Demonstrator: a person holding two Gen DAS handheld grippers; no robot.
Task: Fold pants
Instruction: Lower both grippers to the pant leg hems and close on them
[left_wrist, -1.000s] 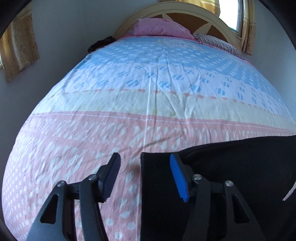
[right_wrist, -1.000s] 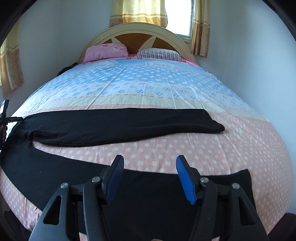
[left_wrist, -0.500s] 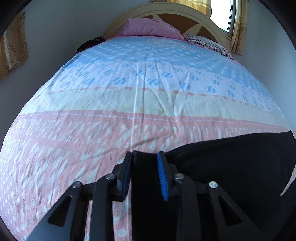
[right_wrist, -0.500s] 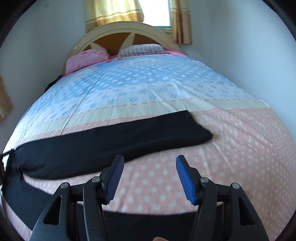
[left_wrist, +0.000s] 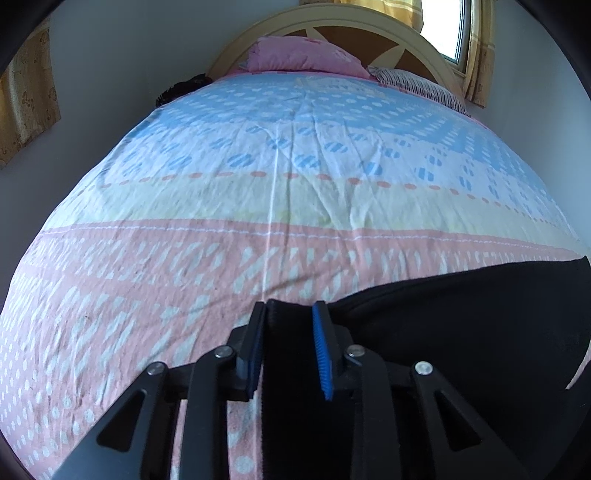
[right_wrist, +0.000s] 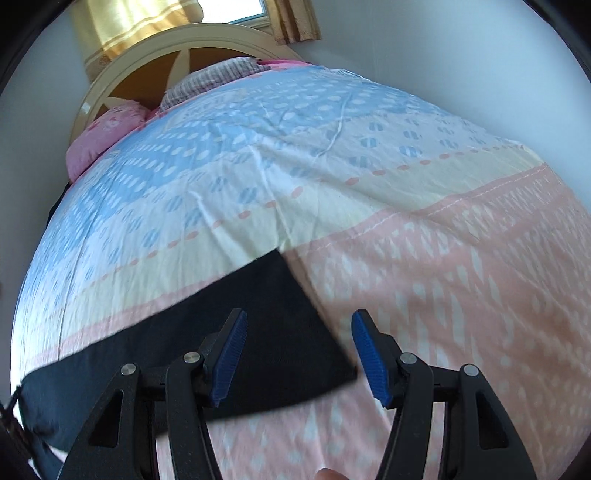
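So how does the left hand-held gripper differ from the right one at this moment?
The left hand-held gripper has just been closing, and its pads now pinch the edge of the black pants; the right hand-held gripper is open and holds nothing. The left one sits at a thick end of the pants, while the right one hangs over a leg's end. Both have blue pads and black arms and point down at the bed.

The pants (left_wrist: 461, 332) run off the left wrist view's right and bottom edges. In the right wrist view the bed (right_wrist: 461, 258) is motion-blurred, and the pants' far end leaves the lower left corner.
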